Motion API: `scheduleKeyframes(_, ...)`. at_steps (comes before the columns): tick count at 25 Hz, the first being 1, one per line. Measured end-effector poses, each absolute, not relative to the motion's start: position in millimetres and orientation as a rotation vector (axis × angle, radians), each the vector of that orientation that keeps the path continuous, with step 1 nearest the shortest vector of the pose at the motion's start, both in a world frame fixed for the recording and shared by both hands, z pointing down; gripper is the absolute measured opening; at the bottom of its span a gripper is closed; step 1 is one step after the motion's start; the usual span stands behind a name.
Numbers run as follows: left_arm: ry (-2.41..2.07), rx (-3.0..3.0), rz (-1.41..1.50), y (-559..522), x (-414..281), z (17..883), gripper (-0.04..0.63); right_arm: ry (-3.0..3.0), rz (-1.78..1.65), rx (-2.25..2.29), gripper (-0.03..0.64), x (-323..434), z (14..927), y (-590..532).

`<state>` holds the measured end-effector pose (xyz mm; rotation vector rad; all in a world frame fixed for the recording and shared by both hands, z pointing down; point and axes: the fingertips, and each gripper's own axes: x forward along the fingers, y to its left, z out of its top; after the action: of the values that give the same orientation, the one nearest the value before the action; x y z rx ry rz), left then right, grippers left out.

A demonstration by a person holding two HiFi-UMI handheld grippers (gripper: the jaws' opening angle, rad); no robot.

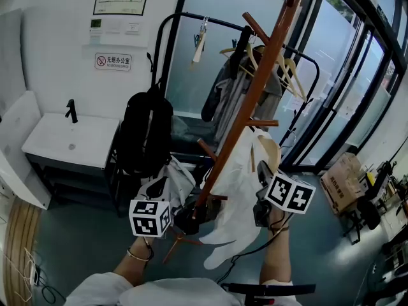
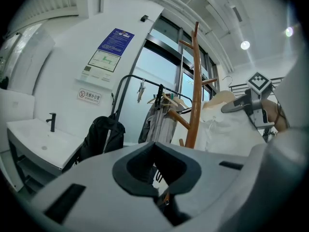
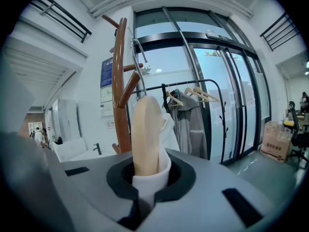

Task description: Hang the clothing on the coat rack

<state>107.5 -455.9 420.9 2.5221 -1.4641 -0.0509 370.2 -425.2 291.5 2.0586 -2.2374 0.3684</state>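
The brown wooden coat rack (image 1: pixel 255 88) rises on a slant through the middle of the head view. A white garment (image 1: pixel 233 196) hangs on a pale wooden hanger (image 1: pixel 268 152) just right of the pole. My right gripper (image 1: pixel 261 193) is shut on the hanger's end (image 3: pixel 146 134) together with white cloth (image 3: pixel 145 187); the hanger's metal hook (image 3: pixel 137 57) stands beside the pole (image 3: pixel 120 81). My left gripper (image 1: pixel 188 217) sits against the lower pole with its jaws together (image 2: pixel 161 202). It holds nothing I can make out; only a thin brownish sliver shows in the slit.
Behind the rack a black clothes rail (image 1: pixel 210 21) carries grey clothes (image 1: pixel 229 94) and bare hangers. A black backpack (image 1: pixel 146 132) stands to its left beside a white sink counter (image 1: pixel 70 139). Glass doors (image 1: pixel 344 88) and cardboard boxes (image 1: pixel 344 180) are on the right.
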Motion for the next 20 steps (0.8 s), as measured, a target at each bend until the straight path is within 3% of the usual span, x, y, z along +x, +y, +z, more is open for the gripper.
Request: scheduleKeyframes(20,-1.529,2.441,-0.074,-461,81,434,0.009,-2.240,0.338,1.992,0.026,356,283,-444)
